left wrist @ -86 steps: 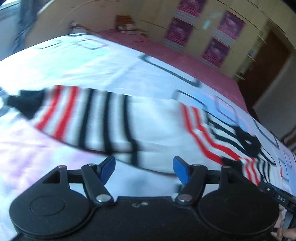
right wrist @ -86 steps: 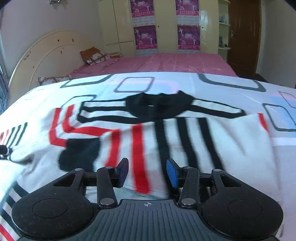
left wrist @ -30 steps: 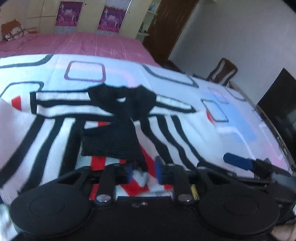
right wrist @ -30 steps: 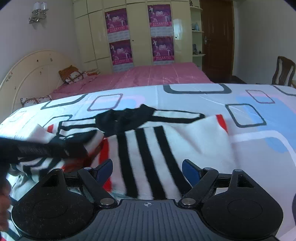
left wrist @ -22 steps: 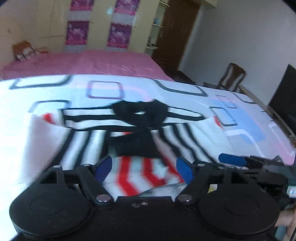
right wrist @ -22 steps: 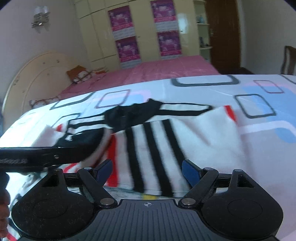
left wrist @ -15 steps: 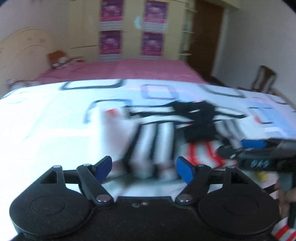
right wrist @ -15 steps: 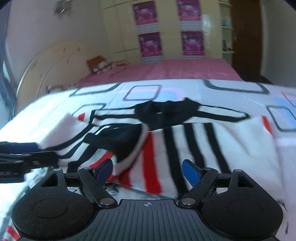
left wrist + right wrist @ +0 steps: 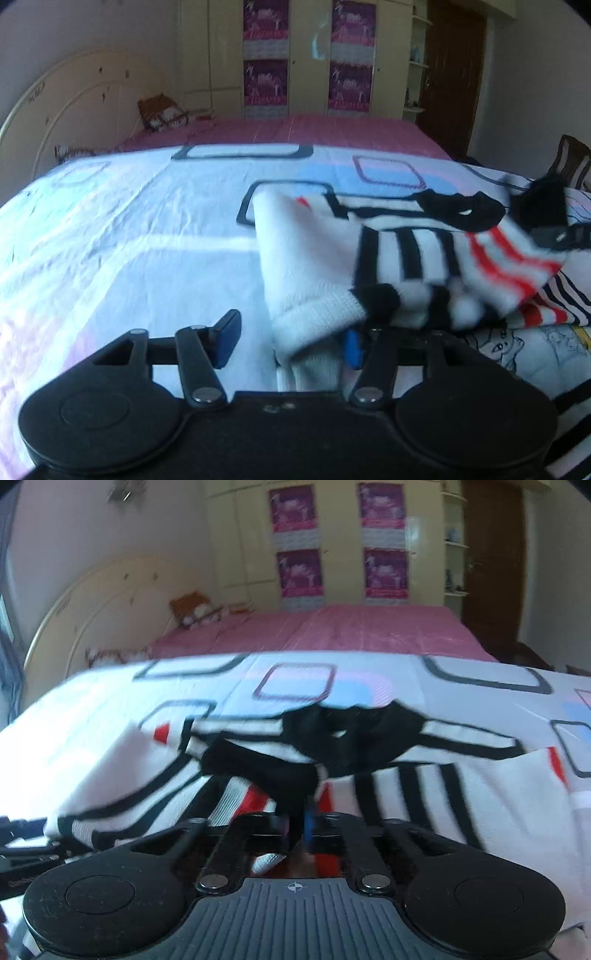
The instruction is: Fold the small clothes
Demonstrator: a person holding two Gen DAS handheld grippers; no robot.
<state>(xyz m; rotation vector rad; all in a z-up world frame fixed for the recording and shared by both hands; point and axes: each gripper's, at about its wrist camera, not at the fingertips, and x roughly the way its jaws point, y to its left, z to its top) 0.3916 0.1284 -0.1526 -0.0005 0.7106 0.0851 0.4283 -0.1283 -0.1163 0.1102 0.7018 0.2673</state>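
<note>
Sweater [image 9: 388, 786], white with black and red stripes, lies rumpled on the bedsheet [image 9: 129, 229], right gripper [image 9: 301, 825] clamped on its black cuff, left gripper [image 9: 288, 339] closing around its hem.

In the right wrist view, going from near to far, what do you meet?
Right gripper → striped sweater → patterned white sheet → pink bedspread → wardrobe with purple posters.

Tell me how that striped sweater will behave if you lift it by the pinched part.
The striped sweater will probably flop: it already lies creased and folded over itself on the bedsheet. The right gripper is shut on a thin bit, so the rest should hang and swing. Its knit looks thick, so it is unlikely to slip out.
</note>
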